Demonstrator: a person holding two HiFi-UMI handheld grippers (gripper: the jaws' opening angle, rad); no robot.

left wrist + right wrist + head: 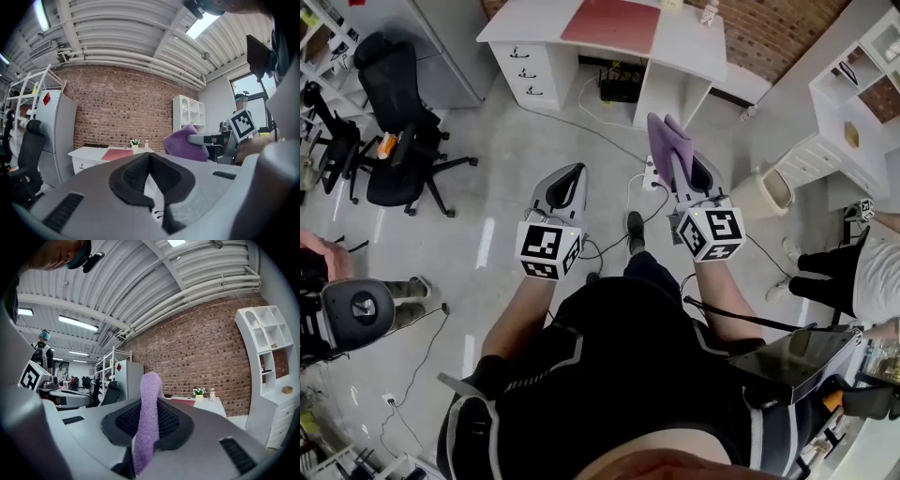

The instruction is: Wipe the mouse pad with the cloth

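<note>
A red mouse pad (614, 25) lies on the white desk (534, 28) ahead; it also shows as the red pad (121, 153) in the left gripper view. My right gripper (678, 159) is shut on a purple cloth (666, 145), whose edge stands up between the jaws as a fuzzy strip (149, 413). The left gripper (566, 184) is held beside it at the same height, jaws shut on nothing (150, 157). Both are raised above the floor, well short of the desk. From the left gripper view the cloth (183, 143) hangs to the right.
Black office chairs (394, 131) stand at the left. A white shelf unit (853, 103) and a small bin (764, 192) are at the right. Cables (600, 248) trail over the floor. Another person (853, 272) stands at the right edge. A small plant (135, 142) sits on the desk.
</note>
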